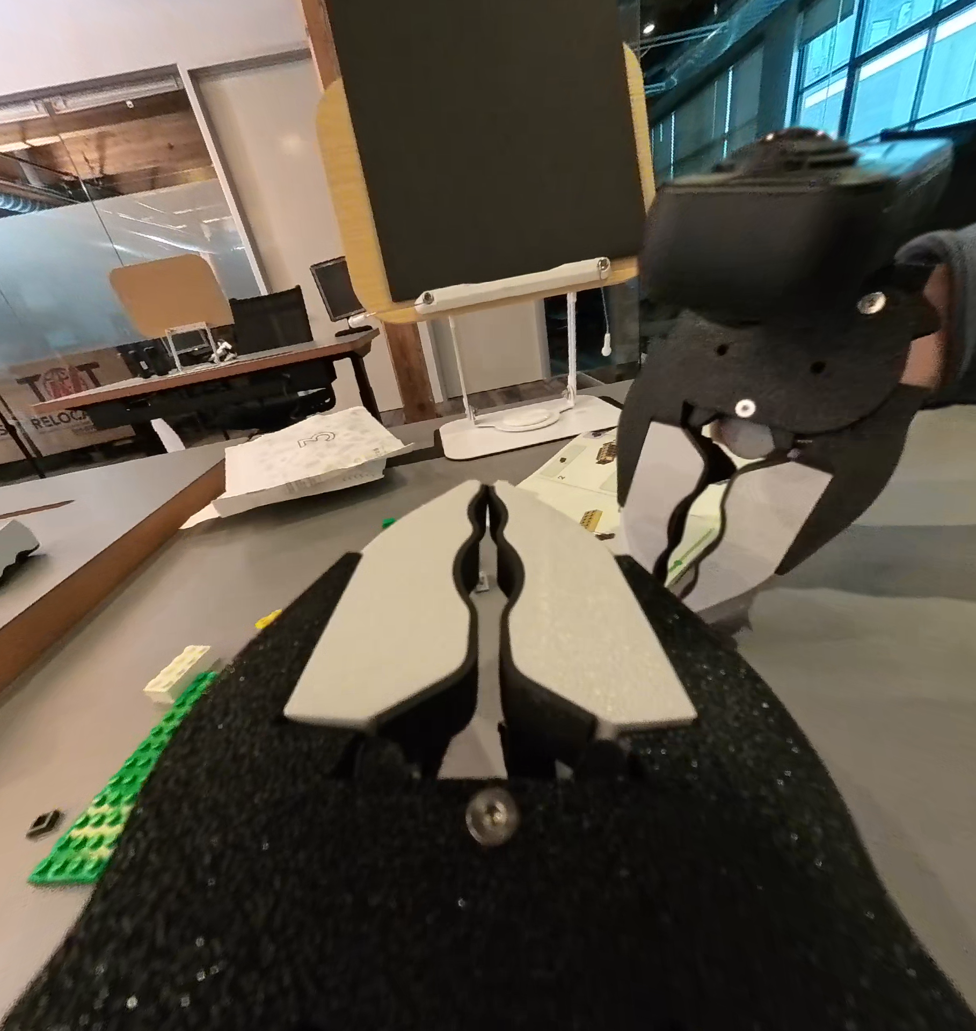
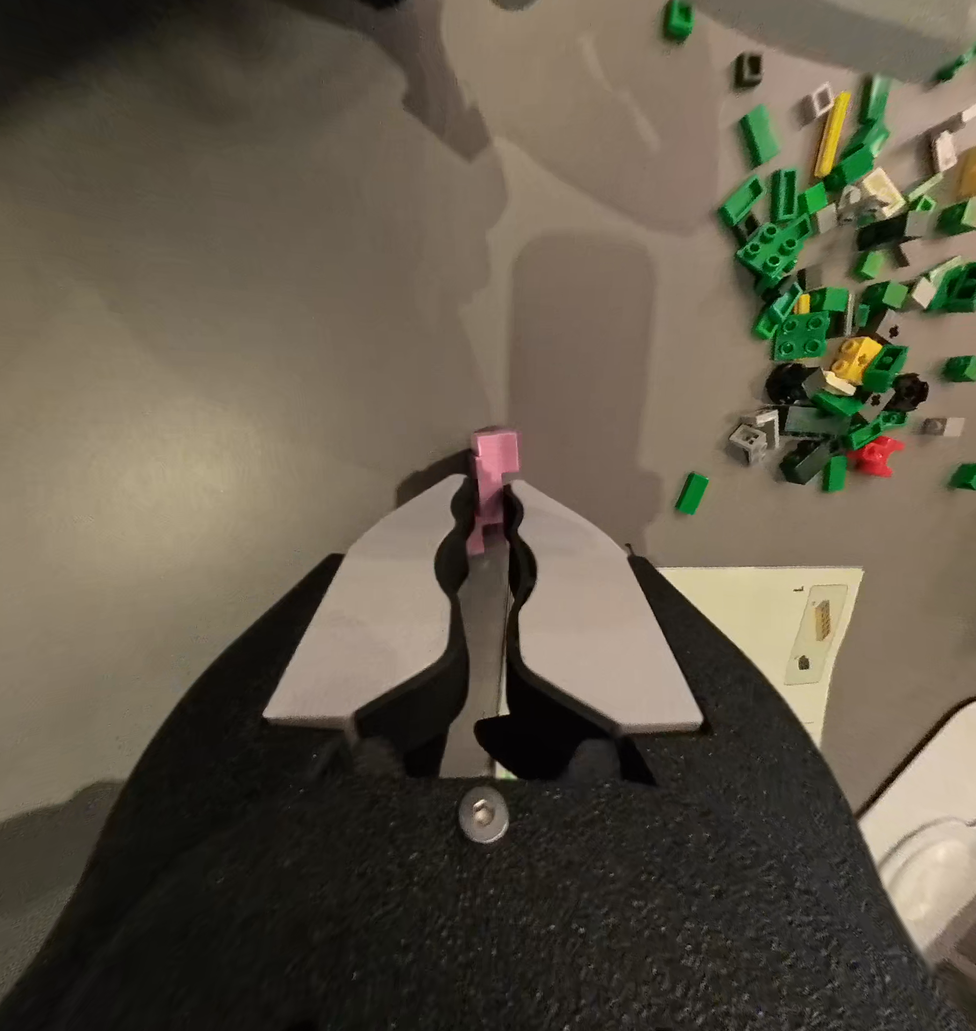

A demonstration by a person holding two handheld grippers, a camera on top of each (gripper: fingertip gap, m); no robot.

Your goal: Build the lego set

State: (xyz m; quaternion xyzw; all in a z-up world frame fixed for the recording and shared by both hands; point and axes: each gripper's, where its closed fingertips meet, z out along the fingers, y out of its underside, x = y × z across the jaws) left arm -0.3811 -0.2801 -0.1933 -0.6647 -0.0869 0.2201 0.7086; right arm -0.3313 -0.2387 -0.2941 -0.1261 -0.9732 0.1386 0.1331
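Left gripper (image 1: 488, 505): fingers pinched together, nothing visibly held; a tiny grey bit shows through the gap lower down, probably lying on the table beyond. To its left on the grey table (image 1: 240, 586) lie a small black square piece (image 1: 44, 823), a long green plate (image 1: 119, 792) partly tucked under the gripper body, a cream brick (image 1: 178, 671) just beside that, and a yellow bit (image 1: 268, 618) farther up. Ahead and left sits a white paper bag (image 1: 313, 454). Ahead and right lies the instruction sheet (image 1: 580, 491), with a white stand (image 1: 525, 424) behind it carrying a dark panel.

Right gripper (image 2: 488, 491): jaws narrow, clamped on a small pink piece (image 2: 490, 474) that sticks out past the tips. It hangs above bare table, well apart from everything. The piece looks light, stiff and smooth, so it could twist or pop out of such a thin pinch; gripping the flat sides deeper in seems safer. To the right of the gripper spreads the loose brick pile (image 2: 843, 312), mostly green with yellow, grey and black pieces and a red piece (image 2: 876, 449) at its near edge. A stray green brick (image 2: 691, 492) lies nearest the tips. The instruction sheet corner sits just beside the gripper body.

Nothing blocks the pink piece; the crowded pile is the likely snag for later picks.
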